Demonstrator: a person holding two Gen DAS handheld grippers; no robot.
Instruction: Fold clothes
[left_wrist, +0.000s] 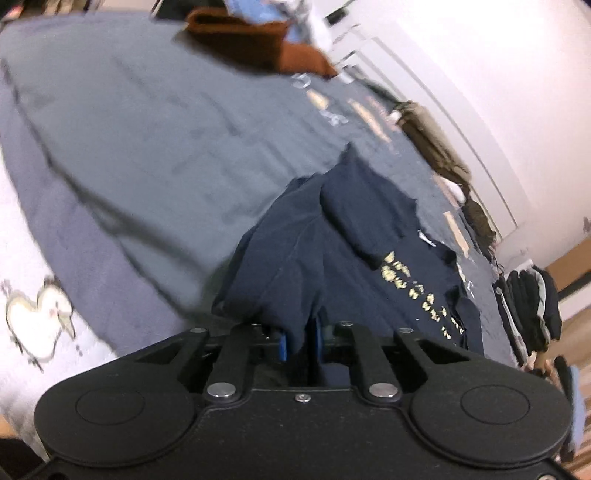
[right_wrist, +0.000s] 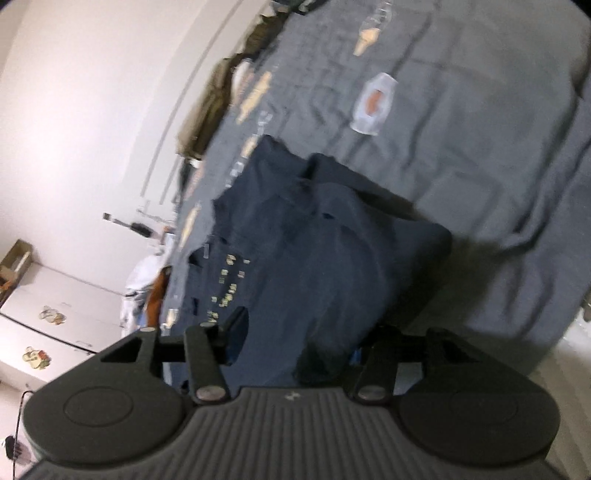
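A navy T-shirt (left_wrist: 332, 251) with gold lettering lies bunched on a grey bedspread (left_wrist: 147, 129). In the left wrist view my left gripper (left_wrist: 301, 338) is shut on a fold of the shirt's near edge, with the cloth pinched between its blue pads. The right wrist view shows the same shirt (right_wrist: 314, 258) on the bedspread (right_wrist: 480, 166), the print towards the left. My right gripper (right_wrist: 299, 343) stands open at the shirt's near edge. Cloth lies between its spread fingers, and the fingertips are partly hidden by it.
A brown garment (left_wrist: 258, 48) lies at the far end of the bed. Olive clothes (left_wrist: 432, 144) run along the wall side. A stack of dark folded clothes (left_wrist: 528, 310) sits at the right. White fabric with a heart print (left_wrist: 37, 321) borders the left. White cupboards (right_wrist: 48, 314) stand beyond.
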